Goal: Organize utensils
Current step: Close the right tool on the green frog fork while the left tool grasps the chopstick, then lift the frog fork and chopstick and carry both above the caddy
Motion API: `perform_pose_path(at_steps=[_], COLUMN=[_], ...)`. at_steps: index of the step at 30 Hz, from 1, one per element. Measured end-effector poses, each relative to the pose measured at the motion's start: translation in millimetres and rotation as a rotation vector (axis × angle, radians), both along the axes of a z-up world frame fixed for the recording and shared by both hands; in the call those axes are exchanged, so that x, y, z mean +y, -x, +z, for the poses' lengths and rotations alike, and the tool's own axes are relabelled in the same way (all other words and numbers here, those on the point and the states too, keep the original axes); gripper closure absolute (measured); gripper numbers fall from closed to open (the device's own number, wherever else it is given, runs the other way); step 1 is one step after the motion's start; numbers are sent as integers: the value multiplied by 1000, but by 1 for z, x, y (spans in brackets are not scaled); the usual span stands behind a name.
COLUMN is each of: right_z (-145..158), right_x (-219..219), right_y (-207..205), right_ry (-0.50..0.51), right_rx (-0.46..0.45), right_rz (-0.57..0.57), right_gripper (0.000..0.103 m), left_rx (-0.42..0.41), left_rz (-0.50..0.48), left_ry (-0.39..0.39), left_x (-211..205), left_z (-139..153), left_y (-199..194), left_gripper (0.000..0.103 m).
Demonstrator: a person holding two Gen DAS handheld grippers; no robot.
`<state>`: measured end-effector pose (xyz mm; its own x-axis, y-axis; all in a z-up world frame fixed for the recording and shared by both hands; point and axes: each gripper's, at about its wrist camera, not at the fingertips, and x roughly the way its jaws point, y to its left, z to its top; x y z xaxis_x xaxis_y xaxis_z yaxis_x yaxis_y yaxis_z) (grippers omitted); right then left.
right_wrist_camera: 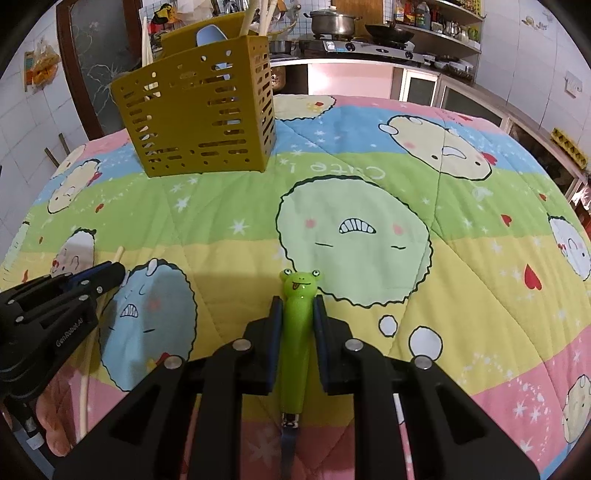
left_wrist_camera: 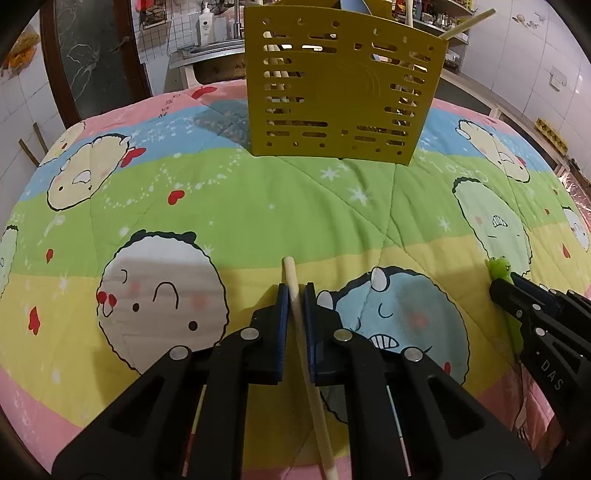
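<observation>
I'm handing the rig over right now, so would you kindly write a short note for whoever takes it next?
Left gripper: closed around a wooden chopstick, near its far end.
Right gripper: closed around the frog-handled utensil, frog head forward, metal end toward the camera.
Yellow utensil caddy stands upright at the far side of the cartoon quilt; it already holds chopsticks and a blue utensil.
Left to do: carry both held items to the caddy and drop them in.

A mustard-yellow slotted holder (right_wrist_camera: 199, 110) stood at the far side of a quilt (right_wrist_camera: 369, 177) striped pink, blue, green and yellow with cartoon faces, near a bright green frog-headed utensil (right_wrist_camera: 297, 321) and a pale cream chopstick (left_wrist_camera: 299, 321).
</observation>
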<state>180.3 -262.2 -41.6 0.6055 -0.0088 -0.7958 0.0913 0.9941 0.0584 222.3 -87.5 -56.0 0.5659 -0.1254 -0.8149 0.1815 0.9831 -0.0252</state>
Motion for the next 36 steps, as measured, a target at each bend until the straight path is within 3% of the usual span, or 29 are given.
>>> perform_pose_path(at_steps=[13,30,36], right_z=[15,71,81], right_x=[-1,6,12], right_y=[10,49,67], right_ry=[-13,-46,-35], right_rx=[-83,-317,-377], right_rz=[-8,11,18], right_gripper=[87,87,87], left_rx=[-26,-313,-366], left_rz=[11,25,30], left_ry=[60,144,168], left_x=[10,42,55], left_z=[11,90,104], left_y=[6,63,85], left_gripper=[99,99,99])
